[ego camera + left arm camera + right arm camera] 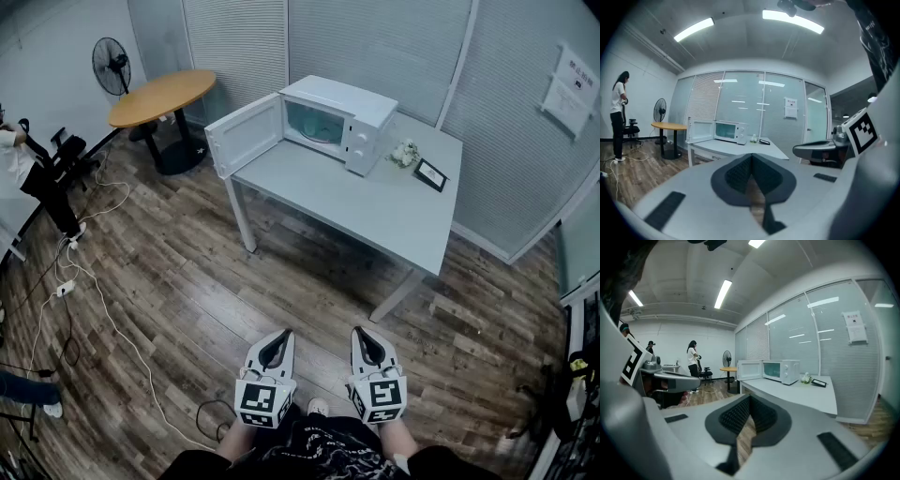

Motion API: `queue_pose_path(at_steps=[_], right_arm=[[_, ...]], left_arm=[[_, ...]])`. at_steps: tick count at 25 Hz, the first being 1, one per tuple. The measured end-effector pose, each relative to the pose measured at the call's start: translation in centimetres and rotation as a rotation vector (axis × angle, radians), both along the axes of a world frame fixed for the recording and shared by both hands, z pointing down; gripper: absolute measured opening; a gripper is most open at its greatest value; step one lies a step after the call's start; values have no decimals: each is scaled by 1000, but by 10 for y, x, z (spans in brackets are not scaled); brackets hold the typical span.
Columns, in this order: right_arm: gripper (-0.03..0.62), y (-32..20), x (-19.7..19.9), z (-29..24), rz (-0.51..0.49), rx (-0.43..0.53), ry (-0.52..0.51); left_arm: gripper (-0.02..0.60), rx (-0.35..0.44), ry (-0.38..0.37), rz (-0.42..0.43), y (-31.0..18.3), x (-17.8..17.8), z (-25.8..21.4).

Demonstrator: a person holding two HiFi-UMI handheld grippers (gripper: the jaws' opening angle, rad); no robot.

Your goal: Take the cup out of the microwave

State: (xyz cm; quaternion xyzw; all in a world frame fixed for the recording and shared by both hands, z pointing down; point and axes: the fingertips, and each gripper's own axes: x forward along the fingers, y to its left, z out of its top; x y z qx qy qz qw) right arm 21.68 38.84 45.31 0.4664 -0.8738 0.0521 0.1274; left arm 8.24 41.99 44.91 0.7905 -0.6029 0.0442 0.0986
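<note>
L gripper point(280, 335) & R gripper point(362, 334) both closed tight, empty. Microwave point(337, 122) well ahead, door point(244, 134) open. Can't see cup yet; prob light, hard, breakable. Pinch its rim/handle.

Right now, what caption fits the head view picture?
Left gripper and right gripper, both shut, face a table holding a microwave with its door open.

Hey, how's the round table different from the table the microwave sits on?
The round table is orange wood; the grey table is pale and rectangular. The round table stands on one dark pedestal, the grey table on corner legs. Both stand on the wood floor.
</note>
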Motion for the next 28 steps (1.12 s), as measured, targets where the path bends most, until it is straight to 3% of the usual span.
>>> queue_pose_path(at_steps=[7, 23, 28], right_arm=[[2, -2, -11, 3, -7, -1, 4], [3, -36, -51, -1, 84, 36, -40], [3, -56, -58, 10, 39, 25, -19]], left_arm=[[6, -15, -13, 6, -6, -10, 8], [6, -4, -21, 43, -46, -62, 11], [6, 1, -9, 29, -67, -66, 15]])
